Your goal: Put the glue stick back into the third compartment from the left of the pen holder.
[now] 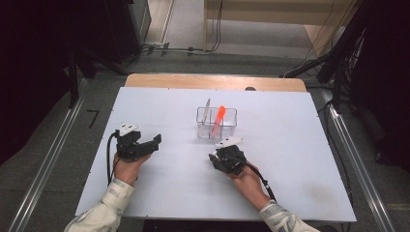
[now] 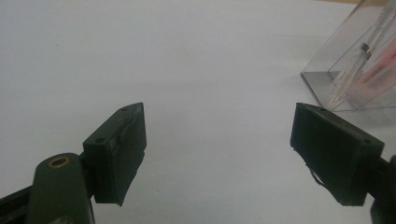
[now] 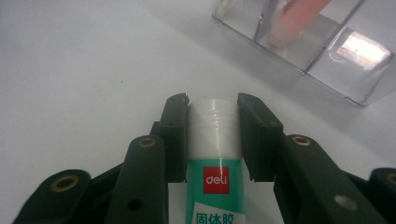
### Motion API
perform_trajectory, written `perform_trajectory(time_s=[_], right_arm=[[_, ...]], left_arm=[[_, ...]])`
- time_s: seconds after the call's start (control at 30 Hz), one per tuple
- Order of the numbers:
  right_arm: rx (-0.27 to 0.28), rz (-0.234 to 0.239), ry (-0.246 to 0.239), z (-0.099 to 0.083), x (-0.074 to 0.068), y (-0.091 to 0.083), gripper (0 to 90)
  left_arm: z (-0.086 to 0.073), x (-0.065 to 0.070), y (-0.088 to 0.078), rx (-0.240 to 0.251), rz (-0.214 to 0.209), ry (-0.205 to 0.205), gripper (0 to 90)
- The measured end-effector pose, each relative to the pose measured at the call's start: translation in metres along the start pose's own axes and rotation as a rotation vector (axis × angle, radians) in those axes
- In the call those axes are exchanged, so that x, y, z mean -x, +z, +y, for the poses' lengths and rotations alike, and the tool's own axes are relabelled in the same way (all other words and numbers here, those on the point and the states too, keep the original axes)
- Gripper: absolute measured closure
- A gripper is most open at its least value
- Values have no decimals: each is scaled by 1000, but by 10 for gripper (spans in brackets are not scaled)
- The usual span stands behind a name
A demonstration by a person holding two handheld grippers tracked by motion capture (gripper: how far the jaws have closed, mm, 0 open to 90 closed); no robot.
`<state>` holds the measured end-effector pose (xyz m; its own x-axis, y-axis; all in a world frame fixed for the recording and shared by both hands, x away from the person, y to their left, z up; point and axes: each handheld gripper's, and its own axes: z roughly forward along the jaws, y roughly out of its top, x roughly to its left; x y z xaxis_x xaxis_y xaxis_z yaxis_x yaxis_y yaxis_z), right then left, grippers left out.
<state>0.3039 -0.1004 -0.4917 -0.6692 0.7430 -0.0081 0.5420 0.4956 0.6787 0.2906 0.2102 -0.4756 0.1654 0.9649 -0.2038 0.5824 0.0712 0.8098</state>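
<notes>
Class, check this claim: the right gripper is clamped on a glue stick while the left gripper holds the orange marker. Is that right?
Not quite. The left gripper holds nothing: the left gripper view shows its jaws wide apart over bare table. The orange marker stands in the clear organizer. The right gripper is indeed clamped on the glue stick.

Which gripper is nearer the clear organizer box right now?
Right. The right gripper, shut on a glue stick, sits just in front of the clear organizer box. The left gripper, open and empty, rests well off to the box's left.
</notes>
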Motion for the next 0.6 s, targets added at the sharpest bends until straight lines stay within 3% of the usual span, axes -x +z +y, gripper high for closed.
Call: perform_trajectory(time_s=[0.6], right_arm=[[36,0,26,7,12,-16,630]], left_arm=[[0,0,0,-4,1,2,187]])
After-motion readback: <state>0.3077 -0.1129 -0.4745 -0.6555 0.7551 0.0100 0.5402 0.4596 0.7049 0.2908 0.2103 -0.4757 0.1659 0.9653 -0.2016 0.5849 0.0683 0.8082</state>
